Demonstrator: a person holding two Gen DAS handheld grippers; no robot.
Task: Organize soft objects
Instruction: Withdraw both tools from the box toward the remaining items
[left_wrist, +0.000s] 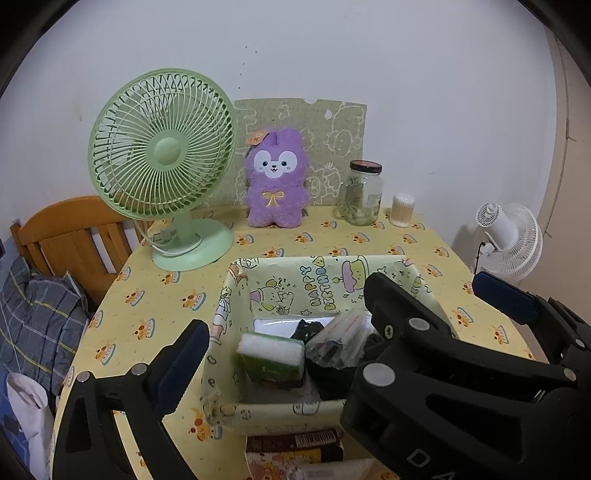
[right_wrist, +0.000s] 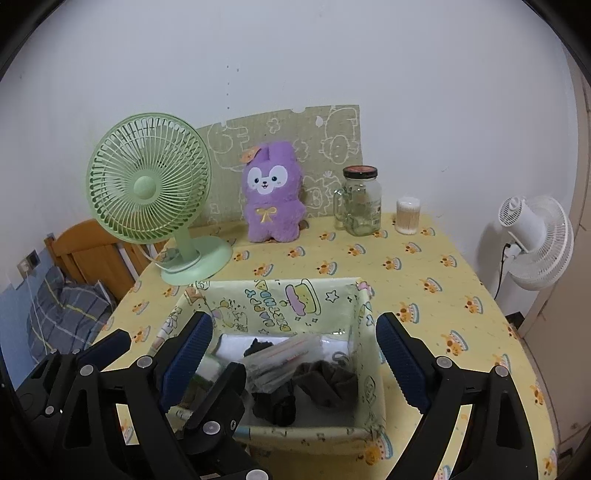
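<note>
Left wrist view shows the patterned box (left_wrist: 325, 280) on the yellow table (left_wrist: 147, 295), holding a green-and-white sponge (left_wrist: 271, 356), which the right wrist view mostly hides. Dark socks (right_wrist: 325, 384) show in the right wrist view. Left gripper (left_wrist: 291, 317) and right gripper (right_wrist: 295, 354) hover released, jaws spread, over the box.

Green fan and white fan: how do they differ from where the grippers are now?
The green fan stands on the table, left of the purple plush; the white fan stands off the table, to the right. The green fan's grille faces the cameras; the white fan shows its motor housing, facing away. Both have round wire grilles.
</note>
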